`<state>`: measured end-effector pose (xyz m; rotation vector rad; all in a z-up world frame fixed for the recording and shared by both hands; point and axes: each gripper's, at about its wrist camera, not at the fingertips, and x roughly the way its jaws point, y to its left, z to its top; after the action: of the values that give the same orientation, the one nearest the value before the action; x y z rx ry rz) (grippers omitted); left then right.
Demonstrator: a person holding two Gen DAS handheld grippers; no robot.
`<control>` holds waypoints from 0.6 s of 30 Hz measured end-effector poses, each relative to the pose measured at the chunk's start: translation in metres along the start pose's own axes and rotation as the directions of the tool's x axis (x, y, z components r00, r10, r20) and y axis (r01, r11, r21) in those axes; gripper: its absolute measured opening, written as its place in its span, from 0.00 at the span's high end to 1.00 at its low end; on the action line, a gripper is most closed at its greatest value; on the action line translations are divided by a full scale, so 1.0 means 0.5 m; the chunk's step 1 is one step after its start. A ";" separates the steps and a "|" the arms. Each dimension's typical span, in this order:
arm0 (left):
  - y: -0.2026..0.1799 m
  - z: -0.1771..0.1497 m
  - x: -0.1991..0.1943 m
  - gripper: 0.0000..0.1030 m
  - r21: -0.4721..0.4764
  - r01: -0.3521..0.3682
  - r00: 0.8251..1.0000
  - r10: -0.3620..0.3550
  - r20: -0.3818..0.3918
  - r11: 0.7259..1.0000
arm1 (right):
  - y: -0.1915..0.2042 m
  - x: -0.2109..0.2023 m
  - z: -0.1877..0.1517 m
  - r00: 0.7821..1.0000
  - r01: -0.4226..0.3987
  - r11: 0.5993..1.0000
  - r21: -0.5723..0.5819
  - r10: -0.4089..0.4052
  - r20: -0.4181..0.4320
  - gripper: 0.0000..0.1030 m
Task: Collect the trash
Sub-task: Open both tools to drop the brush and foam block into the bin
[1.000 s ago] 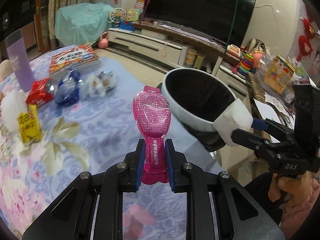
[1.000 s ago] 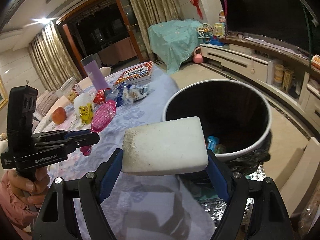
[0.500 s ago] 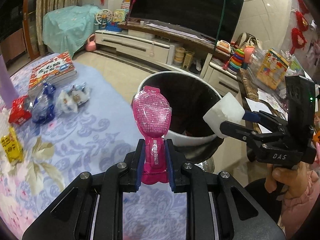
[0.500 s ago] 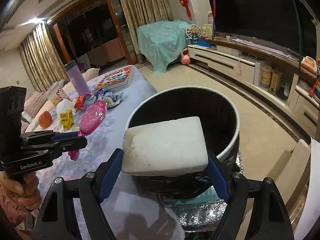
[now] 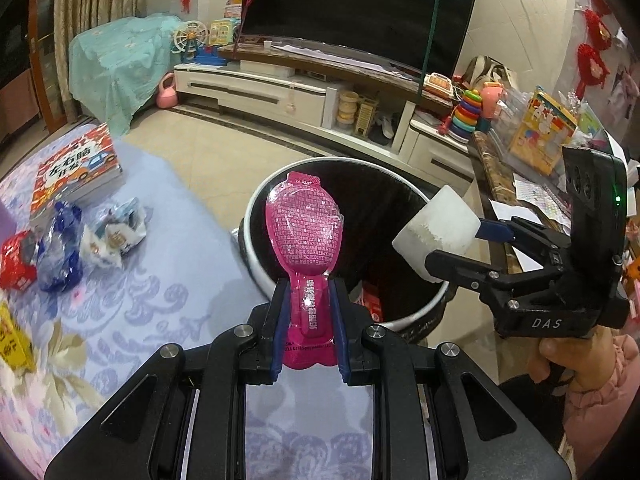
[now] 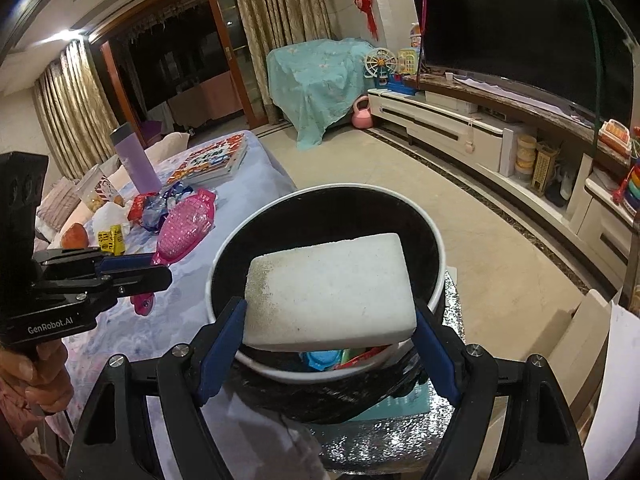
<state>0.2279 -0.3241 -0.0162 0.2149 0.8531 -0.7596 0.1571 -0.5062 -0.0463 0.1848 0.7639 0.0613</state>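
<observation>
Pink and glossy, the spoon-shaped packet [image 5: 304, 240] stands upright in the left gripper [image 5: 306, 334], whose blue-lined jaws are drawn narrow and press on its stem from both sides. Its rounded head rises in front of the near rim of the trash bin [image 5: 256, 208], which has a white rim and a black liner. The right gripper [image 6: 328, 344] has its jaws spread wide and clamped on the two ends of a white foam block [image 6: 328, 292], one corner of it speckled with grime. From the right wrist view the block hangs over the open mouth of the bin, and below it some blue and red scraps lie at the bottom, though what they are is hard to tell. In the left wrist view the right gripper reaches in from the right side, with a hand [image 5: 560, 356] in a pink sleeve on its grip.

On the flowered tablecloth [image 5: 160, 280] beside the bin lie more wrappers: a blue one [image 5: 60, 248], a white one [image 5: 116, 232], a red one [image 5: 16, 260] and a yellow one [image 5: 12, 340]. A picture book [image 5: 76, 172] rests behind them.
</observation>
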 end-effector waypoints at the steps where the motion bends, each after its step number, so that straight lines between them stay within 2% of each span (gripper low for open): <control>1: -0.001 0.004 0.005 0.82 0.003 0.002 1.000 -0.002 -0.004 1.000 | -0.003 0.003 0.002 1.000 0.002 1.000 -0.002 -0.002 -0.003 0.20; 18: 0.003 0.034 0.050 0.82 0.006 0.018 0.999 -0.018 -0.047 1.000 | -0.006 0.024 0.017 0.999 0.011 0.999 -0.045 -0.012 -0.033 0.18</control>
<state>0.2495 -0.3439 -0.0240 0.2320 0.8984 -0.7769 0.1718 -0.5089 -0.0489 0.1369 0.7963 0.0705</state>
